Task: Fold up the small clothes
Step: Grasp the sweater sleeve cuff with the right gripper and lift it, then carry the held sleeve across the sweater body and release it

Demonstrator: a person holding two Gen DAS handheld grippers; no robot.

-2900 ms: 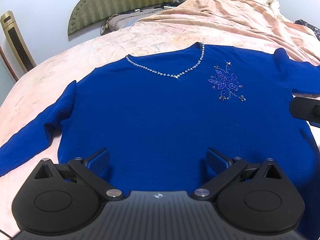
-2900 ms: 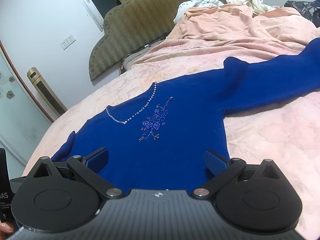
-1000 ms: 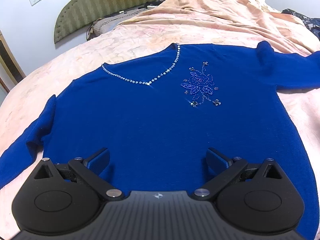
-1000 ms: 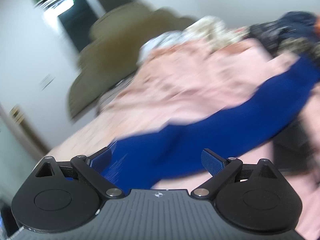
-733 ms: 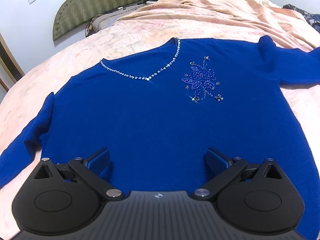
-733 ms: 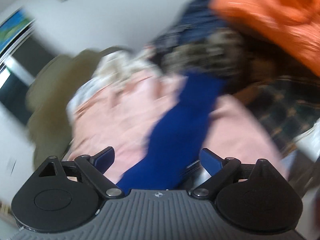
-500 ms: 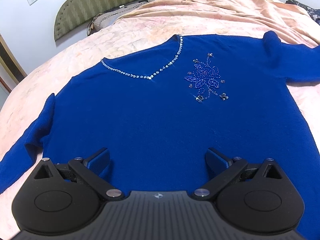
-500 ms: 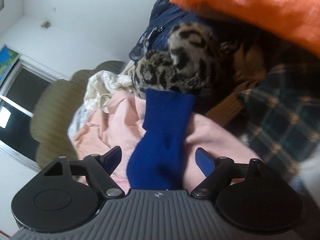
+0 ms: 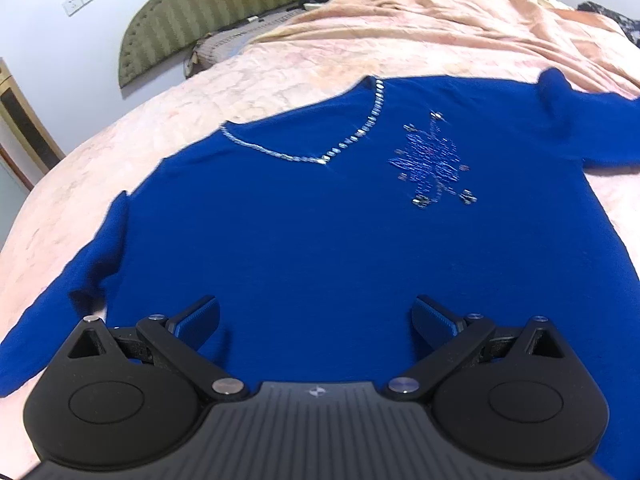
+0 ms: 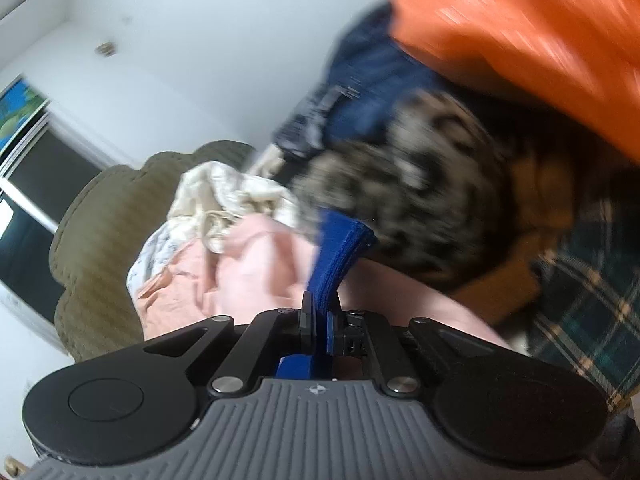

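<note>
Sleeve [image 10: 338, 258] cuff sits pinched between my right gripper [image 10: 318, 326] jaws, sweater [image 9: 320, 240] flat ahead of my spread left gripper [image 9: 316, 316], so I should draw the sleeve across smoothly, keeping tension

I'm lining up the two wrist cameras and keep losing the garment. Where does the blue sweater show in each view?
Left wrist: the blue knit sweater lies spread flat across the middle, with the open left gripper over its hem.
Right wrist: only its sleeve cuff shows, at centre, pinched in the shut right gripper.
Shared landmark: the olive scalloped headboard.
</note>
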